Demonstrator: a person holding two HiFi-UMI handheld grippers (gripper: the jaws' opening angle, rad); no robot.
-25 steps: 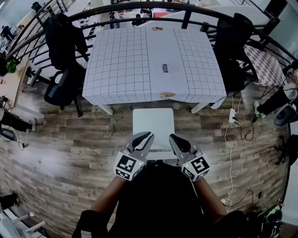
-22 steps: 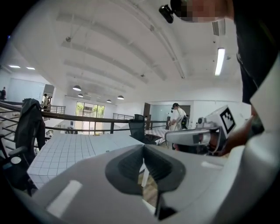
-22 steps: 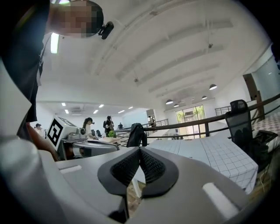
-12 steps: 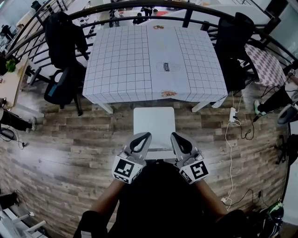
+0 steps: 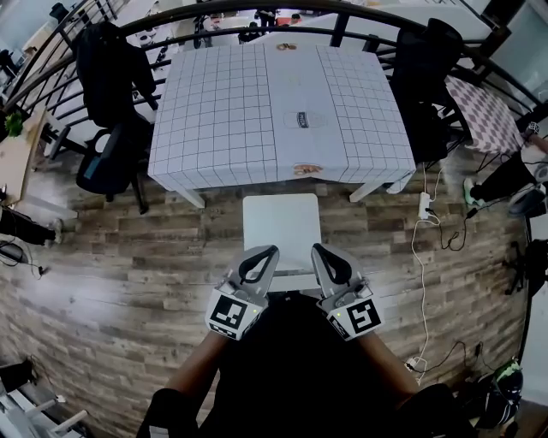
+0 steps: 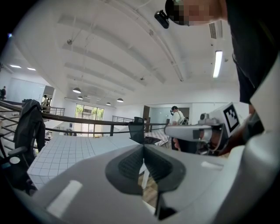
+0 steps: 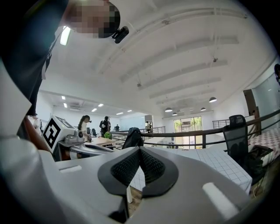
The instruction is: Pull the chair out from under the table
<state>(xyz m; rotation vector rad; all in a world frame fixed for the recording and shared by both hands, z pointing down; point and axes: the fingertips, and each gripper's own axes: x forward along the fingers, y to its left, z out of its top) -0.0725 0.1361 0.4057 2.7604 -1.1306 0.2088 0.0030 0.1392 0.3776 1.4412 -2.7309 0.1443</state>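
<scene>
The white chair (image 5: 281,224) stands on the wood floor in front of the table (image 5: 224,111) with the checked cloth, its seat clear of the table's near edge. My left gripper (image 5: 266,251) (image 6: 143,147) and right gripper (image 5: 318,249) (image 7: 140,148) hover side by side over the near edge of the seat and point toward the table. Both are shut, pads together, with nothing between them. From the left gripper view the right gripper (image 6: 189,131) shows alongside, and the left gripper (image 7: 86,149) shows in the right gripper view.
Black office chairs stand at the table's left (image 5: 110,162) and right (image 5: 425,94). A dark curved railing (image 5: 257,12) runs behind the table. A power strip (image 5: 425,208) and white cables lie on the floor at right. A patterned table (image 5: 482,113) sits farther right.
Both pairs of jaws have closed from a small gap to fully shut. The grippers stay over the chair's near edge, and the chair has not moved.
</scene>
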